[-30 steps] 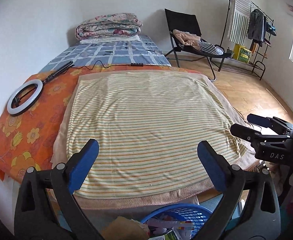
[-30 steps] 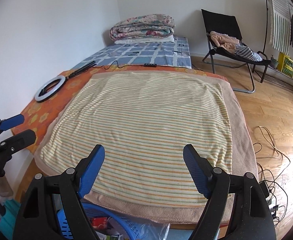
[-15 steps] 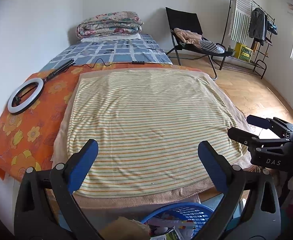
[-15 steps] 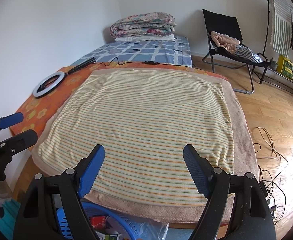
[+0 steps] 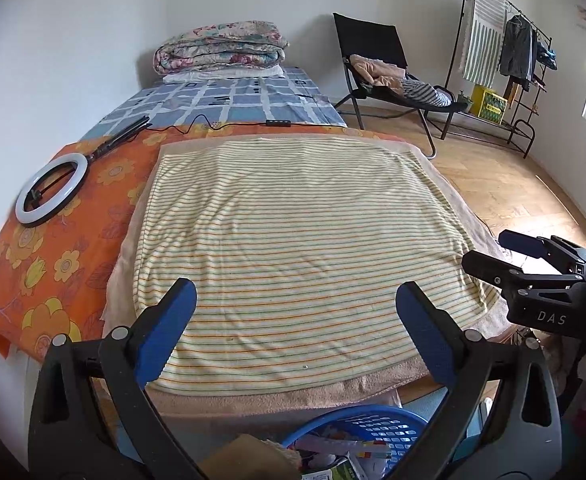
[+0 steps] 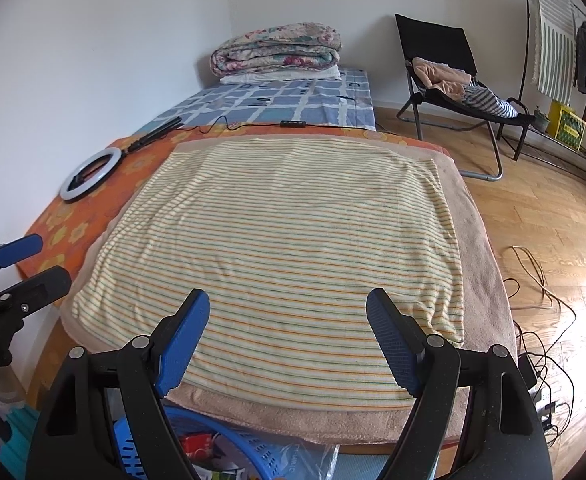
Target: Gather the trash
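The striped towel (image 5: 293,248) is cream with thin orange and green lines, lying on a plain beige-pink towel (image 5: 277,394). To its left, the sheet (image 5: 53,264) is bright orange with yellow flowers. The ring light (image 5: 51,188) on it is white with a black stem. Farther off, the bedspread (image 5: 233,102) is checked in blue and white, and the folded quilt (image 5: 221,46) carries a pink and pale blue floral print. The chair (image 5: 373,40) on the far right is black. The floor (image 6: 541,216) is honey-brown wood. The near basket (image 5: 357,426) is blue. Each tool has black arms with blue pads: the left tool (image 5: 295,324) and the right tool (image 6: 287,330).
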`<state>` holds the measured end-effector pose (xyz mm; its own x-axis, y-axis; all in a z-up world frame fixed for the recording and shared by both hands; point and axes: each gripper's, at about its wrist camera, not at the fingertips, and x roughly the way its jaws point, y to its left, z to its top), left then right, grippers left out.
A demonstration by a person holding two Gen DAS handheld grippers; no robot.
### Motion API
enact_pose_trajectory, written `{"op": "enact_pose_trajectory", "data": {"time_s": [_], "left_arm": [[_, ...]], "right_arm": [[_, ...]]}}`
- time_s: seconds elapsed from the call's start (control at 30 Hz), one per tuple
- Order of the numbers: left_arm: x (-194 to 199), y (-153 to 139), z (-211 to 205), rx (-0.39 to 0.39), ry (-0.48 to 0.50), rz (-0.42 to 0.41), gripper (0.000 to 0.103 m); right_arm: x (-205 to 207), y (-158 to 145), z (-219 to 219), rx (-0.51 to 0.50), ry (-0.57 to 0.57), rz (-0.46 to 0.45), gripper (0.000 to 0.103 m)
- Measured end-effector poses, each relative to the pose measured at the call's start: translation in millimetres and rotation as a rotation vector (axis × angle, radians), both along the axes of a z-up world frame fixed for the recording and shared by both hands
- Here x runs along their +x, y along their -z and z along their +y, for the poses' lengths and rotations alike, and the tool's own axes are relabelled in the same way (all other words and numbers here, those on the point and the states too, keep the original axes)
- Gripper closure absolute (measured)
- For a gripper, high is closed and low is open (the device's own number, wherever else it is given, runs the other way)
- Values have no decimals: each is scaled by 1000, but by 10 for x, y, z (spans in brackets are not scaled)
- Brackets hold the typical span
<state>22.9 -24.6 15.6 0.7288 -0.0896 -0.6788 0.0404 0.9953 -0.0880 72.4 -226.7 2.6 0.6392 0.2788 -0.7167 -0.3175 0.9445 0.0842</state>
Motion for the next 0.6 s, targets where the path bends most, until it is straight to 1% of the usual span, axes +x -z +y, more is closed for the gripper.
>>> {"op": "enact_pose_trajectory", "data": {"time_s": [0.6], "left_arm": [[-2,43,-31,6,2,1,1]], "right_arm": [[-11,-17,-41,-3,18,-7,22]]}}
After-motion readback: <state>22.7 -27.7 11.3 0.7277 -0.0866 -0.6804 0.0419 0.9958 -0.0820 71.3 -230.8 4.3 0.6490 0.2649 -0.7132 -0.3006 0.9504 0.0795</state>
